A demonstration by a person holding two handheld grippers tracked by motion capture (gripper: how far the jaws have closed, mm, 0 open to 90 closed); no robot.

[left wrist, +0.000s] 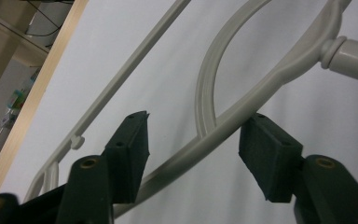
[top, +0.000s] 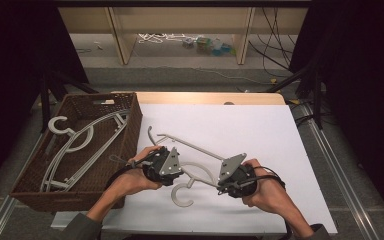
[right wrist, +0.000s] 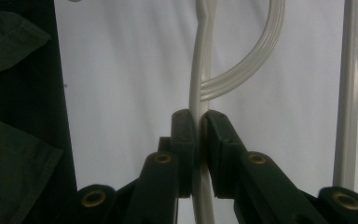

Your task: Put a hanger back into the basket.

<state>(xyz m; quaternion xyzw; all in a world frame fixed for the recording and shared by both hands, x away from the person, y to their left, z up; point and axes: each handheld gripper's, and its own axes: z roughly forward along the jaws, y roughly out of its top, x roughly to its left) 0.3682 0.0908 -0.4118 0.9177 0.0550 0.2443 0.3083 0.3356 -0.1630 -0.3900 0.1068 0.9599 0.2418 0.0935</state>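
A pale grey plastic hanger (top: 196, 148) lies on the white table top, its hook (top: 181, 197) toward the near edge. My left gripper (top: 179, 172) straddles one sloping arm of the hanger (left wrist: 279, 77). Its jaws stand apart, the arm runs between the pads (left wrist: 270, 158), and a gap shows on the left side. My right gripper (top: 221, 184) is shut on the hanger's other arm (right wrist: 200, 70), the pads (right wrist: 216, 154) pressed against it from both sides. Both hands hold their grippers low over the table.
A brown wicker basket (top: 132, 122) stands at the table's left edge with other grey hangers (top: 80, 145) inside. The white sheet (top: 260, 130) stretches to the right and far side. A shelf frame (top: 180, 25) and cables lie on the floor beyond.
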